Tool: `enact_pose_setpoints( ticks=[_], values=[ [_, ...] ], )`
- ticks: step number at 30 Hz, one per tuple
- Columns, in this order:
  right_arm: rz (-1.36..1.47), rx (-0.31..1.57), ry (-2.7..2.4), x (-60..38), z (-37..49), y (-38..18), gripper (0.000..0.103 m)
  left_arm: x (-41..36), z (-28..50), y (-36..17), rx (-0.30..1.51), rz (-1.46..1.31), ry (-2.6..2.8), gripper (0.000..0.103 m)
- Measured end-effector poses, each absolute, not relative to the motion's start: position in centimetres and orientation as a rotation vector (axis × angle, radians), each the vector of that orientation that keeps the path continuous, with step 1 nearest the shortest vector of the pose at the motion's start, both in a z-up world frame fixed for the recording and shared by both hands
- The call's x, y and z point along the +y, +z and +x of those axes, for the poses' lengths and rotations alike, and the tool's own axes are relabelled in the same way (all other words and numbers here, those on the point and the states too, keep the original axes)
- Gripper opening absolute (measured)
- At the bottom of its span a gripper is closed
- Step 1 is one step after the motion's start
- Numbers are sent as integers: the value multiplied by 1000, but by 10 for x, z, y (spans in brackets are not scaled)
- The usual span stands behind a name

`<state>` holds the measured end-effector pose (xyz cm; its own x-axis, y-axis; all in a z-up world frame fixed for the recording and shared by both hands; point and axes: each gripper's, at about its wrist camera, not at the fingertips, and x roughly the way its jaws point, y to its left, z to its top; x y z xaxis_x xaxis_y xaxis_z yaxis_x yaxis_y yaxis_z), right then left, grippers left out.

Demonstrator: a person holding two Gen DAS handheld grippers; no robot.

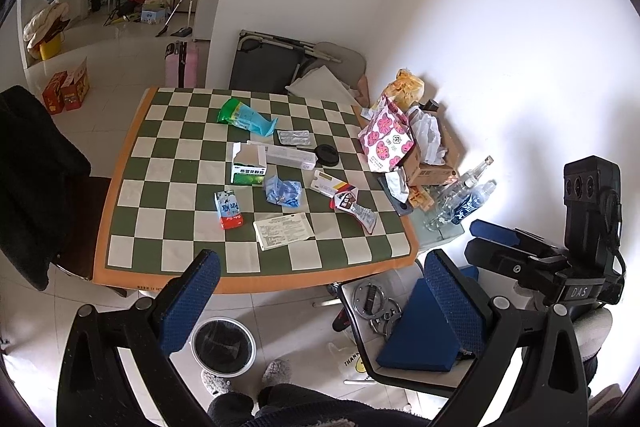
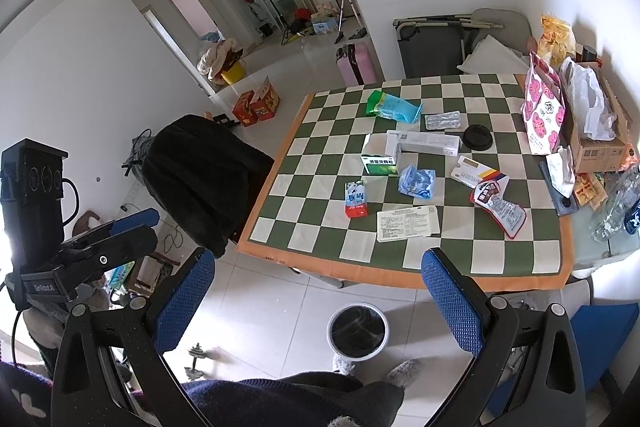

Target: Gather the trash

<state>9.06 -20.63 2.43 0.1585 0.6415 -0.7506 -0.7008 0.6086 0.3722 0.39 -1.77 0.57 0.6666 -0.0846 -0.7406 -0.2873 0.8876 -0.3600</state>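
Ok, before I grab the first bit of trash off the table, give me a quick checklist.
1. Left gripper open and empty: ok.
2. Right gripper open and empty: ok.
3. Bin on the floor by the table's near edge, mouth uncovered: ok.
4. Trash on the tablecloth in the open: leaflet and milk carton nearest, nothing on top: ok.
5. Carton empty: cannot tell.
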Motion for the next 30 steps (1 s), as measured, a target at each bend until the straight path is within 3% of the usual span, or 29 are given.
enact_pose_setpoints(
  ticks=[24, 30],
  values=[
    [-69, 1045, 963, -204, 93, 21, 103, -14, 14, 3, 856, -488, 89, 103],
    [-52, 1052, 936, -195, 89, 20, 103, 19, 7, -8, 863, -443, 145, 103]
  ],
)
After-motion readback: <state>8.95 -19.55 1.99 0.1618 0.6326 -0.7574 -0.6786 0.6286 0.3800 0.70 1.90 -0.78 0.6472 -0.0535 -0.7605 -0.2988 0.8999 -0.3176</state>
